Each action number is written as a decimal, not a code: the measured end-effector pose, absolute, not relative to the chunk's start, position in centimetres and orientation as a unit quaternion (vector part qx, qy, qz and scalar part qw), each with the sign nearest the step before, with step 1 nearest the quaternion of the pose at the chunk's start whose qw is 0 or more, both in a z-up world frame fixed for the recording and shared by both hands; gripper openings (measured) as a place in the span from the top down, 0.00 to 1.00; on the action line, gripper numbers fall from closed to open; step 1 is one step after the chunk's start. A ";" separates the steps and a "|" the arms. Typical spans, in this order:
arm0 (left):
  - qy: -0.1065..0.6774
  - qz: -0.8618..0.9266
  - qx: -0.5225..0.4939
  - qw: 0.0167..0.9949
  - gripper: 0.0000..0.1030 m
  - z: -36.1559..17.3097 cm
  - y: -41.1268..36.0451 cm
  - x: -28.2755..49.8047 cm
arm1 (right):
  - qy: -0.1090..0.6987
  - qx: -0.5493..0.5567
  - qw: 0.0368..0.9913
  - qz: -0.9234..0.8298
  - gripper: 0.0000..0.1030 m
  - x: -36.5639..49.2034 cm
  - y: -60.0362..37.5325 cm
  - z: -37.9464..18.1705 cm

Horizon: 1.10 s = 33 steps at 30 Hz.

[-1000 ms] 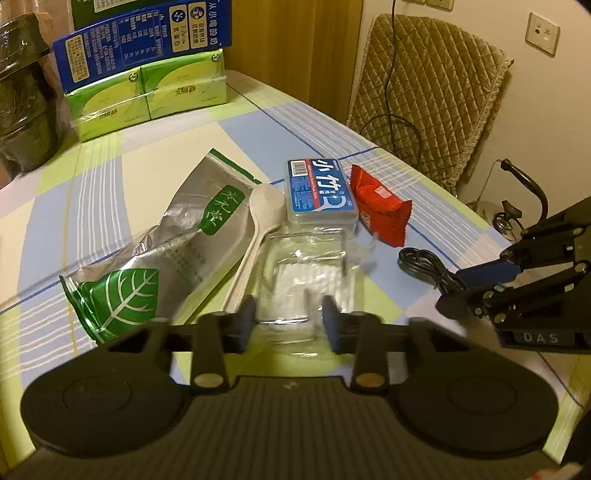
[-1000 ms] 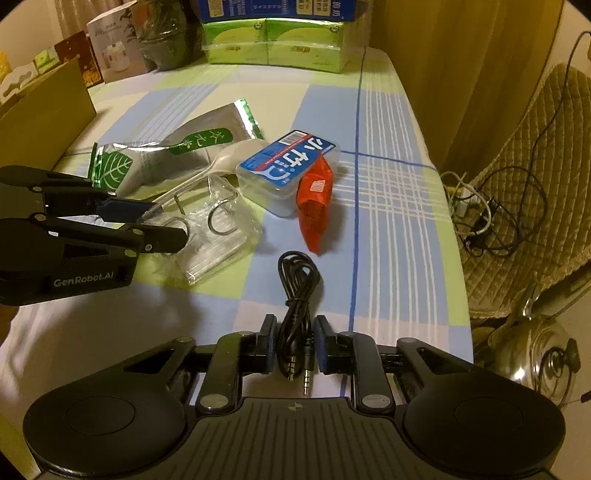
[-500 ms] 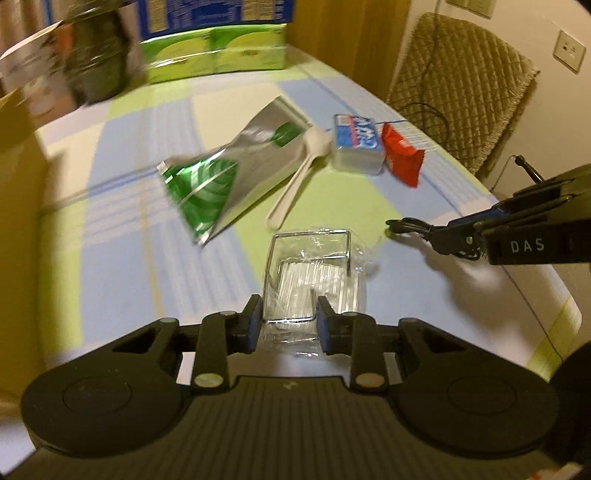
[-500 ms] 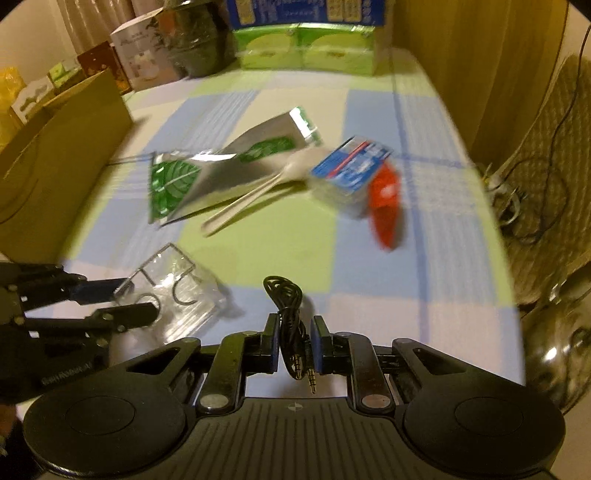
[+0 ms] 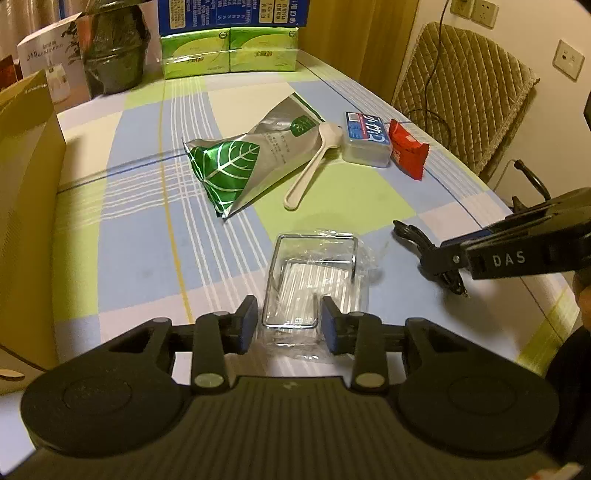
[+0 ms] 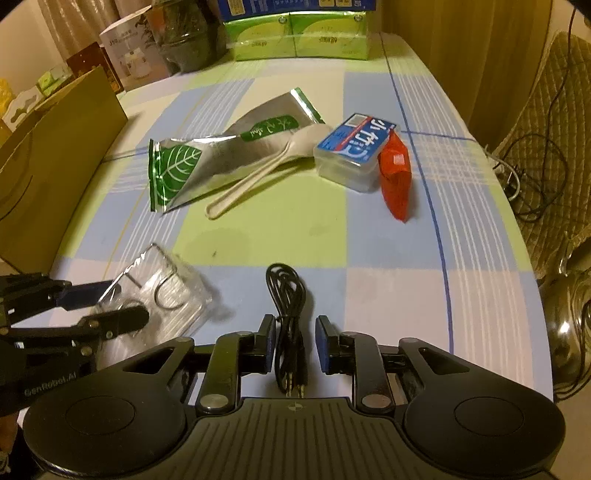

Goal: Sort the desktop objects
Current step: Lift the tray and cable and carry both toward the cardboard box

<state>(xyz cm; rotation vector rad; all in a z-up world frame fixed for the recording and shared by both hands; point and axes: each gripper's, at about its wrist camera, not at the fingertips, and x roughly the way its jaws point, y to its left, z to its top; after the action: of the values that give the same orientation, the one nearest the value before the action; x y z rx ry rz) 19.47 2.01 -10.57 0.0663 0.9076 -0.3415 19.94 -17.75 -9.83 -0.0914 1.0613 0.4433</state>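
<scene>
My left gripper (image 5: pixel 289 320) is open, its pads on either side of a clear plastic packet with wire hooks (image 5: pixel 314 280) that lies on the checked tablecloth; the packet also shows in the right wrist view (image 6: pixel 162 291). My right gripper (image 6: pixel 294 339) is open around a coiled black audio cable (image 6: pixel 290 306) lying on the cloth; the cable also shows in the left wrist view (image 5: pixel 413 236). Farther back lie a green leaf foil pouch (image 6: pixel 207 162), a white spoon (image 6: pixel 266 170), a blue-labelled clear box (image 6: pixel 354 151) and a red snack packet (image 6: pixel 396 173).
A brown cardboard box (image 6: pixel 48 162) stands along the left edge. Green tissue packs (image 6: pixel 299 40), a dark wrapped pot (image 6: pixel 188 33) and a white carton (image 6: pixel 129 55) stand at the far end. A quilted chair (image 5: pixel 465 92) is beyond the table's right edge.
Both grippers pulled back toward the near edge carrying the packet and the cable, then opened; both things now lie on the cloth between the open jaws.
</scene>
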 end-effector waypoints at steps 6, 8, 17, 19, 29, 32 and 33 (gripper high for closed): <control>0.431 -0.173 0.026 0.885 0.62 -11.1 2.3 19.7 | 0.493 -0.062 0.842 0.211 0.80 19.9 -16.7 -10.4; 0.431 -0.176 0.024 0.885 0.62 -11.3 2.5 19.8 | 0.489 -0.073 0.843 0.211 0.80 19.7 -16.3 -10.4; 0.429 -0.193 0.007 0.883 0.72 -11.6 2.6 20.0 | 0.481 -0.089 0.848 0.203 0.89 19.0 -15.9 -10.6; 0.431 -0.190 0.005 0.882 0.74 -11.6 2.5 19.9 | 0.482 -0.080 0.850 0.200 0.89 19.0 -16.1 -10.5; 0.428 -0.173 -0.017 0.887 0.75 -10.1 2.7 18.3 | 0.480 -0.005 0.857 0.186 0.89 16.8 -18.3 -8.4; 0.424 -0.169 -0.023 0.889 0.75 -9.2 2.8 17.5 | 0.474 0.006 0.860 0.188 0.89 15.9 -18.6 -7.2; 0.423 -0.168 -0.025 0.890 0.75 -8.8 2.9 17.2 | 0.472 0.009 0.861 0.190 0.89 15.6 -18.6 -6.7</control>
<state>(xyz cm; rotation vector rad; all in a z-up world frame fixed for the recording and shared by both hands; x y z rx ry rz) 17.20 2.92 -8.83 -0.0525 0.8774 -0.3483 15.62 -18.64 -6.74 0.0192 0.9894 0.3976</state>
